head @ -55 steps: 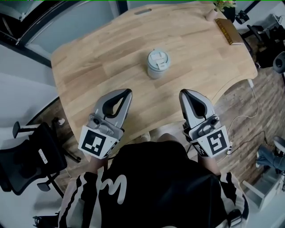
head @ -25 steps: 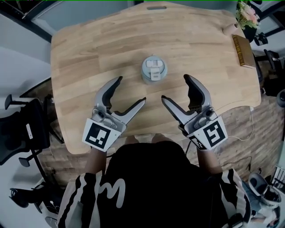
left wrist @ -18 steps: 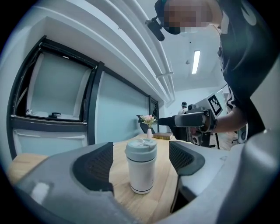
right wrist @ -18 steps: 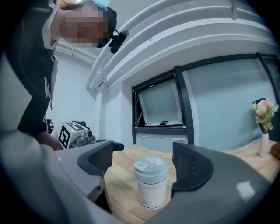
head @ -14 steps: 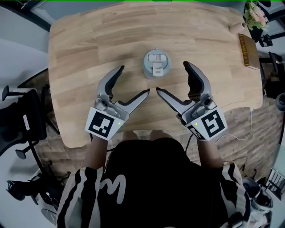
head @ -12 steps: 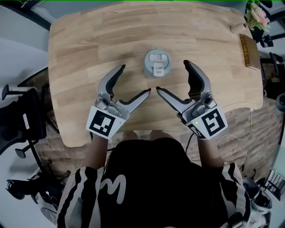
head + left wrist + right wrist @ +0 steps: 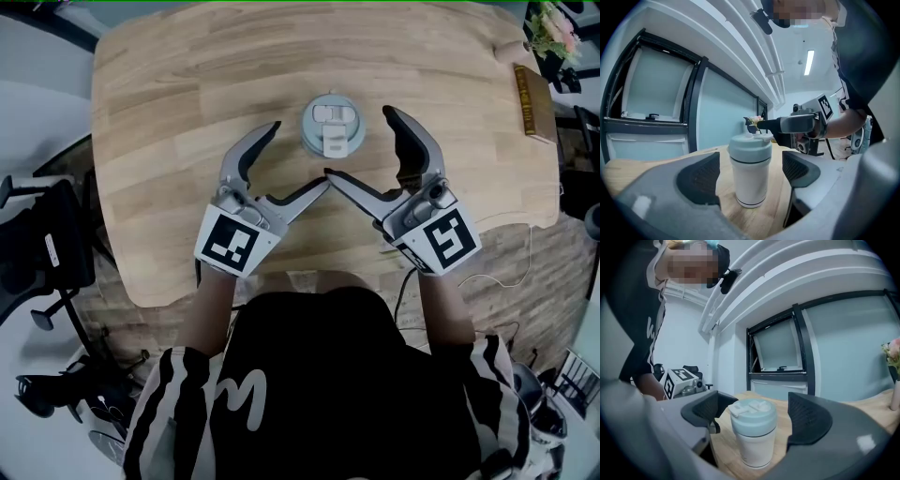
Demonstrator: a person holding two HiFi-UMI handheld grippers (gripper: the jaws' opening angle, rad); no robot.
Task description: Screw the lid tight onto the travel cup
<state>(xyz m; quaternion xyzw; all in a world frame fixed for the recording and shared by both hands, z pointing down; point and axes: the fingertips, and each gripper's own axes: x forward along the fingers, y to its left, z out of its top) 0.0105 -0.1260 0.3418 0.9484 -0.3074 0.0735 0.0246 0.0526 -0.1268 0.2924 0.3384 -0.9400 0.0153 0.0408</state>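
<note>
Plainly, on the worktop (image 7: 169,112) the left gripper (image 7: 298,155) and right gripper (image 7: 359,143) gape empty, jaws just opened wider. The travel cup (image 7: 333,127) stands upright just ahead. Their crowded inner jaws could clash or topple it, leaving its lid (image 7: 753,417) loose.

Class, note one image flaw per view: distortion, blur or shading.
Head view: sharp, table edges bowed by the wide lens. Left gripper view: fisheye, dark corners, close foreground soft, travel cup crisp. Right gripper view: same dark corners, straight lines curved.
</note>
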